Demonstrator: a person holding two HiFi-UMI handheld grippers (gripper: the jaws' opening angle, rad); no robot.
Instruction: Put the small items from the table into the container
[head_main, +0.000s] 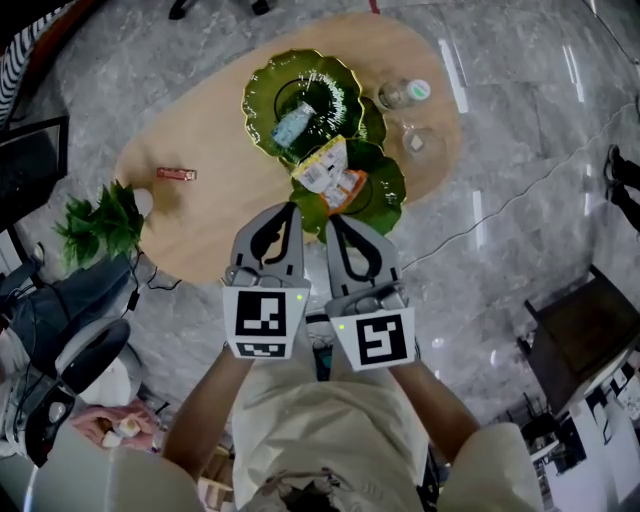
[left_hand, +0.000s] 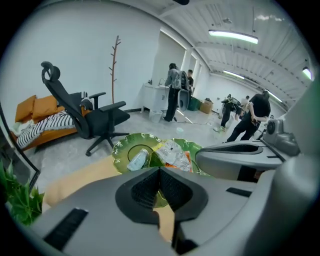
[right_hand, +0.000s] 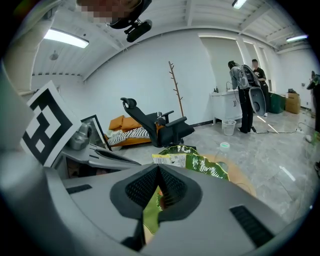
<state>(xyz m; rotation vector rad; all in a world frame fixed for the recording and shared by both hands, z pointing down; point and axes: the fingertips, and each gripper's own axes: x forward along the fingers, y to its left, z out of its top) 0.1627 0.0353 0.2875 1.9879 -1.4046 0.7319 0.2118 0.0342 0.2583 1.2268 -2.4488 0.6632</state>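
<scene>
A green leaf-shaped dish (head_main: 262, 88) stands on the oval wooden table (head_main: 210, 215). In the dish lie a pale blue packet (head_main: 293, 123) and orange-and-white snack packets (head_main: 331, 174). A small red item (head_main: 176, 174) lies on the table's left part, away from the dish. My left gripper (head_main: 291, 208) and right gripper (head_main: 331, 221) hover side by side at the table's near edge, just short of the dish, both shut and empty. The left gripper view shows the shut tips (left_hand: 160, 170) with the dish (left_hand: 123, 145) and blue packet (left_hand: 137, 159) beyond. Past the shut tips (right_hand: 159, 170) in the right gripper view is the dish (right_hand: 214, 169).
A capped clear bottle (head_main: 405, 93) and a glass (head_main: 420, 144) stand at the table's right end. A potted green plant (head_main: 104, 222) sits by the table's left edge. A black office chair (left_hand: 87, 117) and several people (left_hand: 175, 90) stand further back on the grey floor.
</scene>
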